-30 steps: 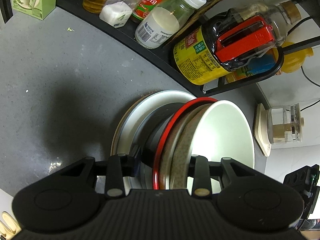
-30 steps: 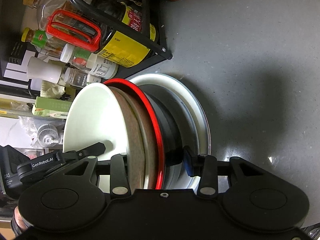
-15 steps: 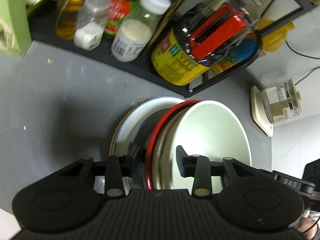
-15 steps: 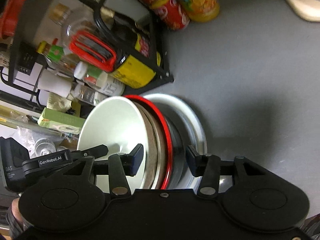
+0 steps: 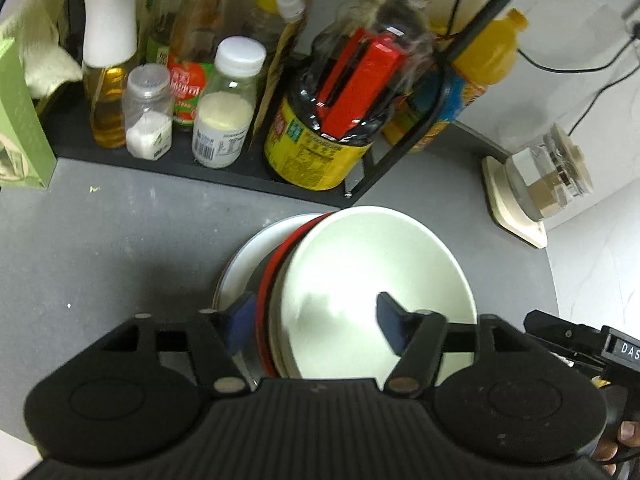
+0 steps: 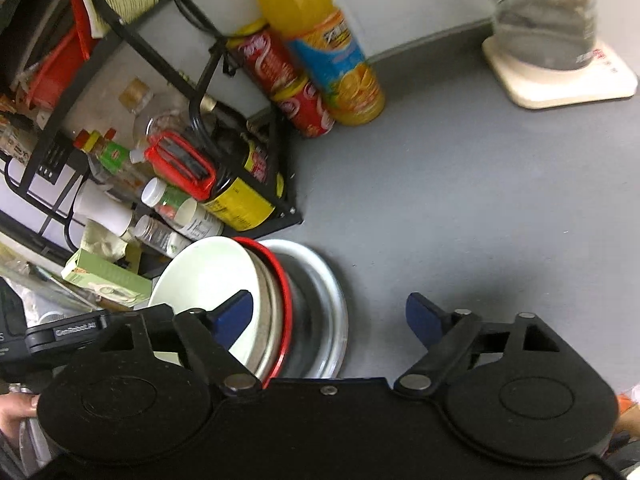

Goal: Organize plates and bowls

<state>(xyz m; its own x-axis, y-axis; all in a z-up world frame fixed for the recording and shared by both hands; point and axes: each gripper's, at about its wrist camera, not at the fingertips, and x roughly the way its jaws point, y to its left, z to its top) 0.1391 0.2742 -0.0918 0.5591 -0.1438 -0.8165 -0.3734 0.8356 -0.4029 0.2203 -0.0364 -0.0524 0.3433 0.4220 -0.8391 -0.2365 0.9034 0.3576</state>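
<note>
A stack of dishes rests on the grey counter: a white bowl (image 5: 372, 280) on top, a speckled bowl and a red-rimmed bowl (image 5: 265, 300) beneath, and a white plate (image 5: 244, 256) at the bottom. My left gripper (image 5: 316, 326) is open, one pad outside the red rim and the other over the white bowl's inside. In the right wrist view the white bowl (image 6: 204, 280), red rim (image 6: 287, 292) and plate (image 6: 330, 312) sit low left. My right gripper (image 6: 330, 318) is open wide, with its left pad over the bowl and its right pad above bare counter.
A black wire rack (image 5: 224, 176) just behind the stack holds jars, an oil bottle and a soy sauce jug (image 5: 320, 148). An orange juice bottle (image 6: 320, 44) and red cans (image 6: 288, 84) stand by the wall. A glass kettle on a cream base (image 5: 536, 188) sits right. A green box (image 5: 20, 120) stands left.
Both grippers have opened off the stack's rims and drawn back and upward. The stack stays on the counter in front of the rack.
</note>
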